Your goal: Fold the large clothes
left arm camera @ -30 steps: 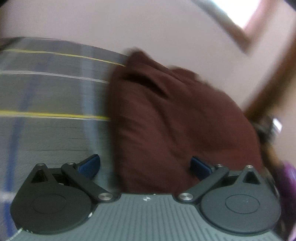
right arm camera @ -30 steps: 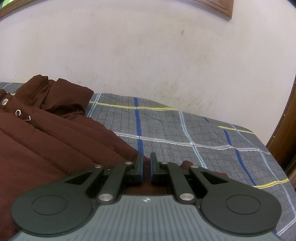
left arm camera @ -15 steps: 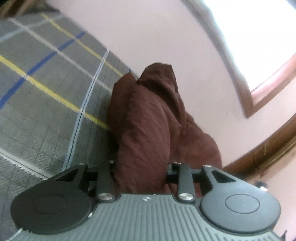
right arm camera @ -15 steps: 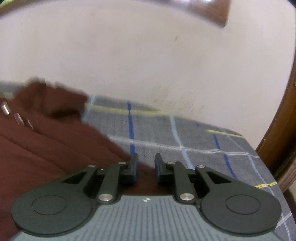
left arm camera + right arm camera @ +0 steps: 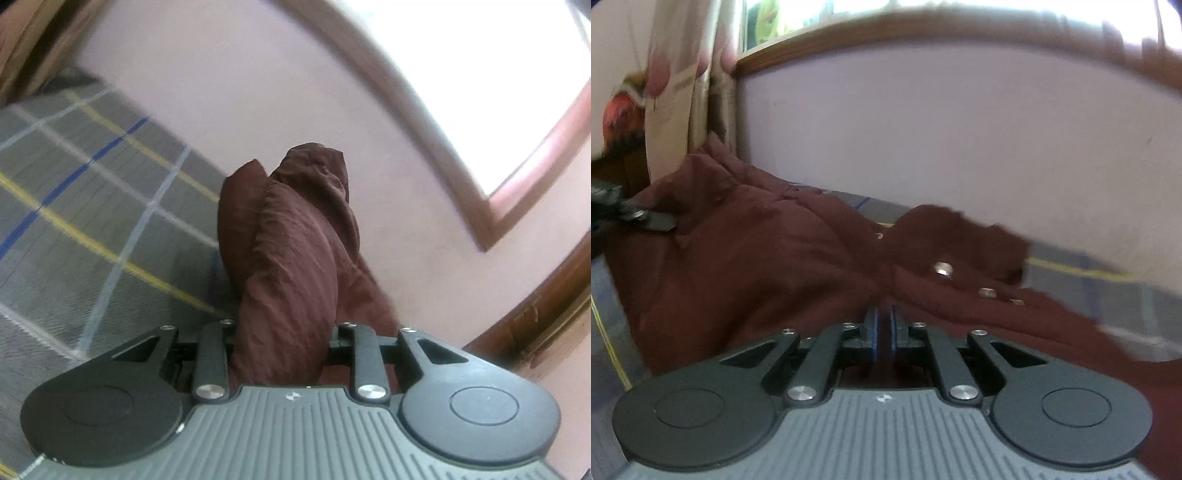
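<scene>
The left gripper (image 5: 282, 332) is closing on a thick bunched fold of the maroon padded jacket (image 5: 295, 258), which fills the gap between its jaws and rises ahead of it above the grey plaid bedsheet (image 5: 92, 221). The right gripper (image 5: 883, 325) has its blue-edged pads nearly together, pinching a thin edge of the same jacket, which sprawls across the bed toward the wall, its metal snaps (image 5: 942, 267) showing.
</scene>
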{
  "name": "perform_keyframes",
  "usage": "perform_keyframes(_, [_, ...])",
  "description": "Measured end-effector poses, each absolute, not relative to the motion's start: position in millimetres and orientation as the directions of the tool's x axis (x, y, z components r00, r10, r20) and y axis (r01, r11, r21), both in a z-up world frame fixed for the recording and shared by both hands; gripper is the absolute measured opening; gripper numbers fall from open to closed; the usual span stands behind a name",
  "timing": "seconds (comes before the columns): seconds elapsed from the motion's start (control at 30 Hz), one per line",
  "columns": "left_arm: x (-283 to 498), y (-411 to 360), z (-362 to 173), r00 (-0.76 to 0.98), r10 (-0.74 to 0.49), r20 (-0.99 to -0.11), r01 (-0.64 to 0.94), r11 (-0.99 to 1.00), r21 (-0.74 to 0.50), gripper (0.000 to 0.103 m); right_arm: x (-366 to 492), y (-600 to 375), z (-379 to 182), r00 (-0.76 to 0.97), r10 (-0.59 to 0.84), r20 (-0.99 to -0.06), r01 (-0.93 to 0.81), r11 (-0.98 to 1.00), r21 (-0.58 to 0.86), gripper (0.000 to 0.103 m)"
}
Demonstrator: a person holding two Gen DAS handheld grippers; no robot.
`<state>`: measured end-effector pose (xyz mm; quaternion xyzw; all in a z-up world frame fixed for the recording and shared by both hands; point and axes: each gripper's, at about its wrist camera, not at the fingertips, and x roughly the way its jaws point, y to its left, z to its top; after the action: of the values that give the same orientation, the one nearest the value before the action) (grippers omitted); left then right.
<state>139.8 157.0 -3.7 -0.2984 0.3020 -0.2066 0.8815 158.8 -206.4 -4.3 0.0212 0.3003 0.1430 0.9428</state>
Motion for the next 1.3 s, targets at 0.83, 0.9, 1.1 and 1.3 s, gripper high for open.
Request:
perform_keyframes(0.83, [88,-154,-28,0.519,-0.791,-0.323,0.689,0.611,-0.391,0.035,11,-457,10,0.887,0.276,-0.371,0.095,0.675,0.731,0.086])
perform_keyframes(0.9, [74,-167,-31,0.527,-0.783,-0.332,0.709,0.620,-0.336,0.036,-2,-454,21,0.903,0.279,-0.328,0.068,0.659,0.749,0.098])
perform_keyframes(1.1, [48,-190,-39,0.554,-0.767,-0.323,0.744,0.631,-0.220,0.057,37,-421,28,0.838,0.387,-0.385,0.059,0.638,0.768,0.101])
perform_keyframes(1.3, [36,-176,-25,0.511,-0.796,-0.325,0.773,0.591,-0.231,0.067,101,-390,24,0.782,0.319,-0.536,0.049,0.825,0.563,0.036])
